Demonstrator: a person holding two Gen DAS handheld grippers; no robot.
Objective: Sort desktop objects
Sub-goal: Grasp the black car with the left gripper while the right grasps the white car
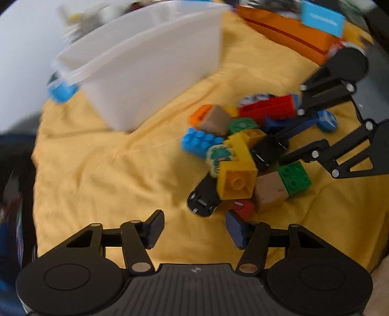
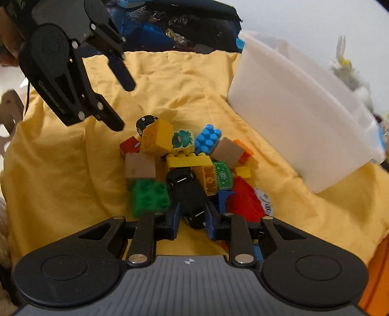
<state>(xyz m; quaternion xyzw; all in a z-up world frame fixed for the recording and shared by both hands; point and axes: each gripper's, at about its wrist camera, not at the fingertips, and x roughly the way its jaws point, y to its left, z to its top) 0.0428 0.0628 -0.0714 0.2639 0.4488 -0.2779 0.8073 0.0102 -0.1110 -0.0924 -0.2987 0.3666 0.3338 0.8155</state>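
A pile of toy bricks (image 2: 155,143) in yellow, green, blue, red and brown lies on a yellow cloth (image 2: 73,170). My right gripper (image 2: 193,218) is shut on a black toy car (image 2: 187,189) at the near side of the pile. In the left wrist view that car (image 1: 262,153) sits between the right gripper's (image 1: 279,148) fingers. My left gripper (image 1: 194,228) is open with nothing between its pads, just short of a second black toy car (image 1: 203,199). From the right wrist view, the left gripper (image 2: 124,105) hangs above the pile's far left, near that second car (image 2: 145,122).
A white plastic bin (image 1: 150,73) stands on the cloth beside the pile, also seen as the bin (image 2: 304,126) at the right. An orange box (image 1: 291,36) with a blue card (image 1: 323,19) lies behind. Dark bags (image 2: 184,26) sit past the cloth's far edge.
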